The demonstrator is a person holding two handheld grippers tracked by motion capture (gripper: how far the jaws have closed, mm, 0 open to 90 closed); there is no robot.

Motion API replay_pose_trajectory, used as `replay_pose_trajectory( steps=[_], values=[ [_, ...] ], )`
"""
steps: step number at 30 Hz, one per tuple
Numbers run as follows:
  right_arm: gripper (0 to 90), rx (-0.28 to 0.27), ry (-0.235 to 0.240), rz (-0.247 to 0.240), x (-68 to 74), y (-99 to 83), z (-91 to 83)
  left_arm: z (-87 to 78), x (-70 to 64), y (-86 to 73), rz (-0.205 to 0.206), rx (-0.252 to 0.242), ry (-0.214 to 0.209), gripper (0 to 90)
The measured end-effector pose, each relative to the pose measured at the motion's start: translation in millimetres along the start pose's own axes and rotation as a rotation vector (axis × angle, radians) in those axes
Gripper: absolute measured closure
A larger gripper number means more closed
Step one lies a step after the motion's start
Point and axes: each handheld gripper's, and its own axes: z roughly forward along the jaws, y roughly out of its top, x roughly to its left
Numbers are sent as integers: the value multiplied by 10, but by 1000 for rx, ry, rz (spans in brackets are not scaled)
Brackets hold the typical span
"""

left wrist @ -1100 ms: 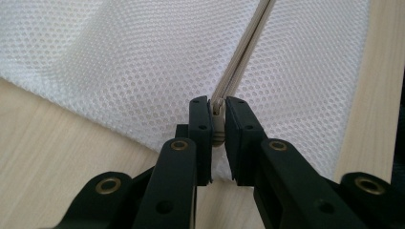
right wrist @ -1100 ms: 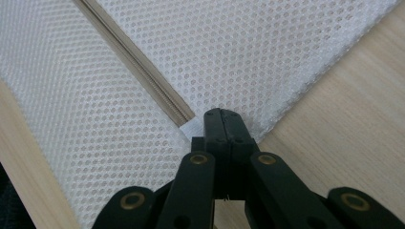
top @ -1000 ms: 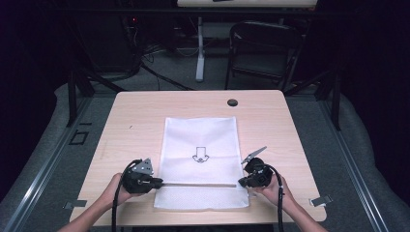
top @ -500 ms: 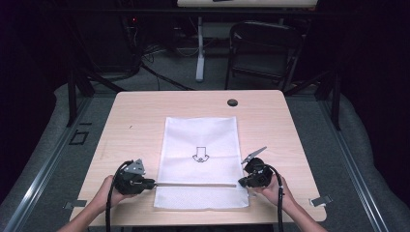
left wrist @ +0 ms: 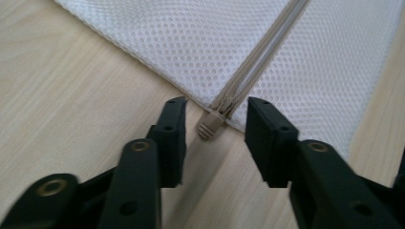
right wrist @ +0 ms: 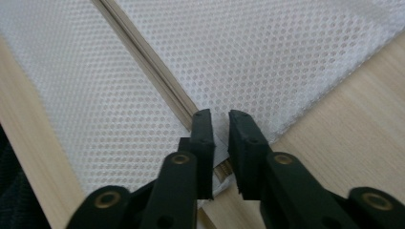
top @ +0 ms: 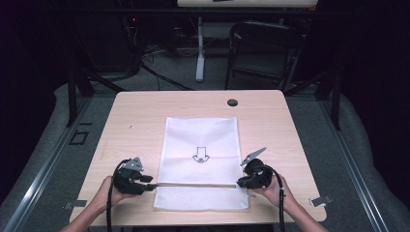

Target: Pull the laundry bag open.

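**Mesh bag, zipper end to end between two grippers**

Near edge of table (top: 145,111): left gripper (left wrist: 215,119), jaws apart, straddles the tan zipper pull (left wrist: 210,126) without touching. Right gripper (right wrist: 219,125), jaws nearly together, pinches the mesh bag (top: 203,140) at the zipper's (top: 196,184) other end. Zipper runs left-right across the bag's near end. Bag's long axis runs away from the person; printed arrow (top: 201,156) points toward them.

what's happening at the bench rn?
A person is working on the zipper of a white mesh bag lying flat on the table. The right claw pinches the bag's edge at the zipper's far end. The left claw is open, its jaws on either side of the tan zipper pull without gripping it. The zipper looks fully closed.
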Motion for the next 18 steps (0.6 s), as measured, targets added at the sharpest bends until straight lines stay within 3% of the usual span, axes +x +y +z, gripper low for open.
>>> replay_pose_trajectory(
  steps=[8, 10, 13, 14, 16, 18],
  values=[
    [424, -27, -46, 4, 33, 17, -172, -175, -67, 80, -54, -39, 81, 309],
    [351, -33, -65, 12, 35, 15, -226, -231, -85, 101, -65, -37, 101, 201],
    [245, -44, -98, 28, 55, 10, -318, -303, -110, 119, -81, -37, 123, 148],
    [172, -39, -119, 28, 58, 7, -351, -330, -137, 126, -100, -33, 134, 132],
    [157, -39, -130, 42, 74, -6, -432, -373, -166, 128, -123, -37, 139, 74],
    [140, -50, -135, 51, 72, -33, -486, -421, -203, 120, -120, -29, 156, 63]
  ],
)
